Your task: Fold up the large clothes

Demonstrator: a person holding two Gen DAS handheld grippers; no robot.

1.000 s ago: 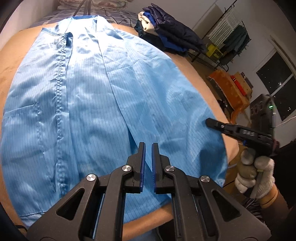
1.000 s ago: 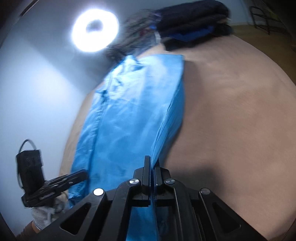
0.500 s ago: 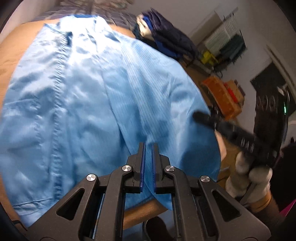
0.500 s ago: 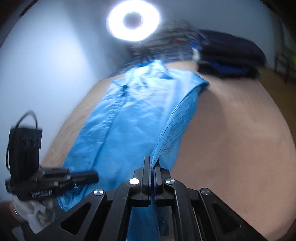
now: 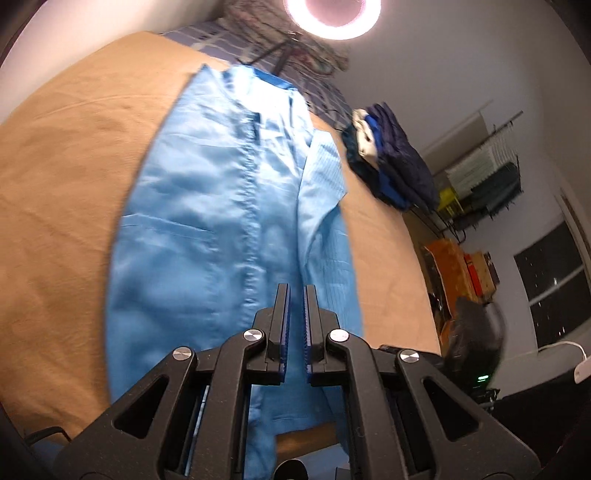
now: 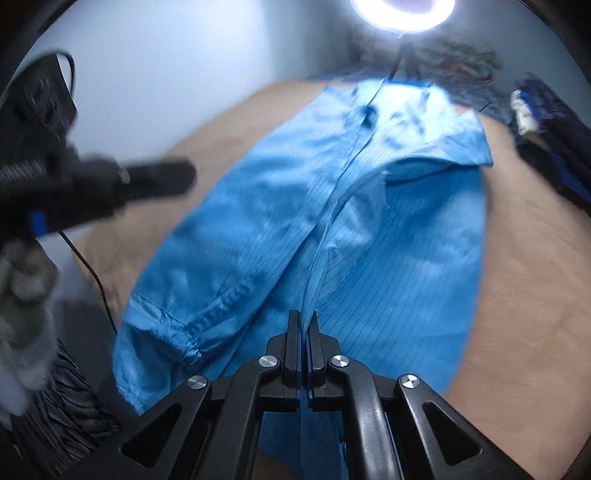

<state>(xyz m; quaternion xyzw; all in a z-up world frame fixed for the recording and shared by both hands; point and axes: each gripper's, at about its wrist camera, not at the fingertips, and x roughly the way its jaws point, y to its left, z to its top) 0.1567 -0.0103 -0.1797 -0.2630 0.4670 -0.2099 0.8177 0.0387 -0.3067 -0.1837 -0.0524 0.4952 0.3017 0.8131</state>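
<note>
Across the tan bed, your right-side fold is landing on the blue garment.

On the bed cover (image 5: pixel 66 206) the blue garment (image 5: pixel 207 229) lies lengthwise, collar toward the ring light (image 5: pixel 332 14). A second ago its right half spread wide toward the bed's edge; now that panel is doubled inward and the coat reads far narrower. Your right gripper (image 6: pixel 303 332) is pinched tight on a thin blue fabric edge, carrying it over the sleeve (image 6: pixel 229 266). Your left gripper (image 5: pixel 296 317) shows only a narrow slit between its pads, nothing in it, hovering over the hem. Both views are smeared. The lengthwise fold looks nearly done; a stack of dark clothes (image 5: pixel 391 166) waits beyond.
</note>
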